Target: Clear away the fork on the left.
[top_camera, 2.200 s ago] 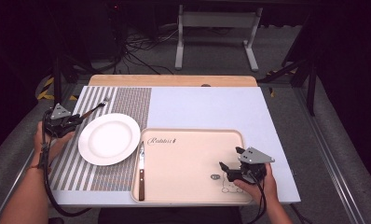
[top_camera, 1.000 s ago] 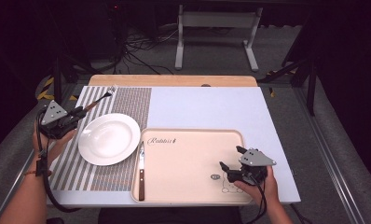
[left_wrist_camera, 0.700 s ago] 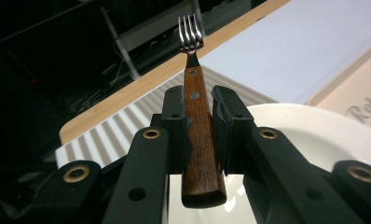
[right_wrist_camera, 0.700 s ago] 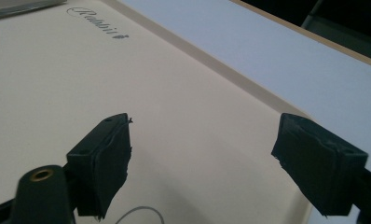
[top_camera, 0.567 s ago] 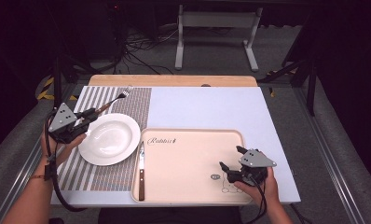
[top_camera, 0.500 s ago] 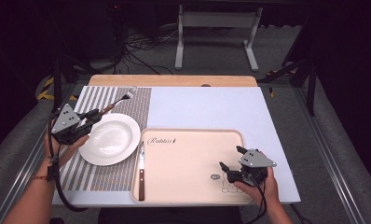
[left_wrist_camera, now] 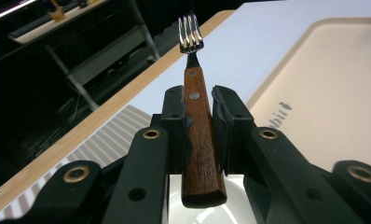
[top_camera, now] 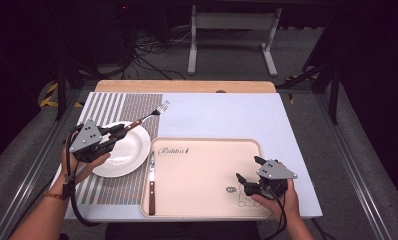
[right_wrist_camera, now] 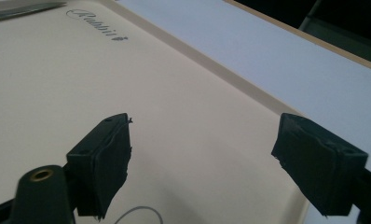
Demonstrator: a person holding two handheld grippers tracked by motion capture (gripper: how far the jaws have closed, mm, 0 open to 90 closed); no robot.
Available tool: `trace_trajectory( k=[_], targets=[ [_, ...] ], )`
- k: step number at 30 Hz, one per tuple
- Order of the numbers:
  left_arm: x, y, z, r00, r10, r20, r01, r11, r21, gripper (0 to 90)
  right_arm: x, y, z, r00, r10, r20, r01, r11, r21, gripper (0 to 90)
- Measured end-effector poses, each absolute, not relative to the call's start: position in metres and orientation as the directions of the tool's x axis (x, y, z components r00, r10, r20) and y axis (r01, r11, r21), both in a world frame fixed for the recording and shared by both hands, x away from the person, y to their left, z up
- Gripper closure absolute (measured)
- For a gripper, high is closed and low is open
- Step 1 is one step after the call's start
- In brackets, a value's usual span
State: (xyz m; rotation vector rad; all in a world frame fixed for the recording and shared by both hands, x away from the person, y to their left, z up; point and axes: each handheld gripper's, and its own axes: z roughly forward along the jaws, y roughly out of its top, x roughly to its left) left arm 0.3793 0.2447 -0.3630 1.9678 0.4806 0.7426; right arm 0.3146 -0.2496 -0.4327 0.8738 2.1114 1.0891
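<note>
wooden-handled fork [left_wrist_camera: 195, 116] held aloft over plate [top_camera: 132, 157]

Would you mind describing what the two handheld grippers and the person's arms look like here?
Both the left gripper and the right gripper are black, each topped by a grey three-cornered plate with dark dots. A black cable trails from each. In the gripper views the jaws are matte black with brass-coloured rivets. The forearms are bare, without sleeves; a thin reddish band circles the left wrist.

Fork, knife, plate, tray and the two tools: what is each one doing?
Fork: held in the air, tines pointing away.
Left tool: shut on the fork's wooden handle.
Right tool: open, nothing inside, over the tray.
Knife: lying flat in the tray.
Plate: empty.
Tray: flat on the table.
</note>
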Motion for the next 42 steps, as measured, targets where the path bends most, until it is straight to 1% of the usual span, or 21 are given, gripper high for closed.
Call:
trace_trajectory(
  k=[11, 16, 20, 29, 37, 39, 42],
  targets=[
    [0.362, 0.222, -0.364, 0.780, 0.535, 0.326, -0.017, -0.502, 0.864, 75.8, 0.313, -0.252, -0.431, -0.597, 0.775, -0.206, 0.271, 0.437, 0.857, 19.0],
    [0.347, 0.207, -0.366, 0.811, 0.481, 0.333, -0.044, -0.516, 0.855, 75.8, 0.313, -0.250, -0.431, -0.604, 0.769, -0.210, 0.270, 0.446, 0.853, 19.0],
    [0.342, 0.199, -0.369, 0.824, 0.457, 0.334, -0.050, -0.529, 0.847, 75.8, 0.313, -0.249, -0.431, -0.607, 0.767, -0.210, 0.269, 0.447, 0.853, 19.0],
    [0.327, 0.175, -0.388, 0.868, 0.392, 0.304, -0.039, -0.557, 0.830, 75.8, 0.312, -0.248, -0.432, -0.612, 0.763, -0.208, 0.272, 0.450, 0.851, 19.0],
    [0.323, 0.147, -0.416, 0.911, 0.310, 0.273, -0.027, -0.615, 0.788, 75.8, 0.313, -0.244, -0.435, -0.620, 0.756, -0.207, 0.280, 0.460, 0.843, 18.7],
    [0.322, 0.142, -0.423, 0.913, 0.314, 0.260, -0.006, -0.626, 0.780, 75.8, 0.313, -0.243, -0.435, -0.623, 0.755, -0.205, 0.283, 0.462, 0.840, 18.7],
    [0.320, 0.136, -0.431, 0.921, 0.296, 0.254, -0.006, -0.641, 0.768, 75.8, 0.313, -0.243, -0.436, -0.626, 0.753, -0.203, 0.285, 0.463, 0.839, 18.7]
  ],
)
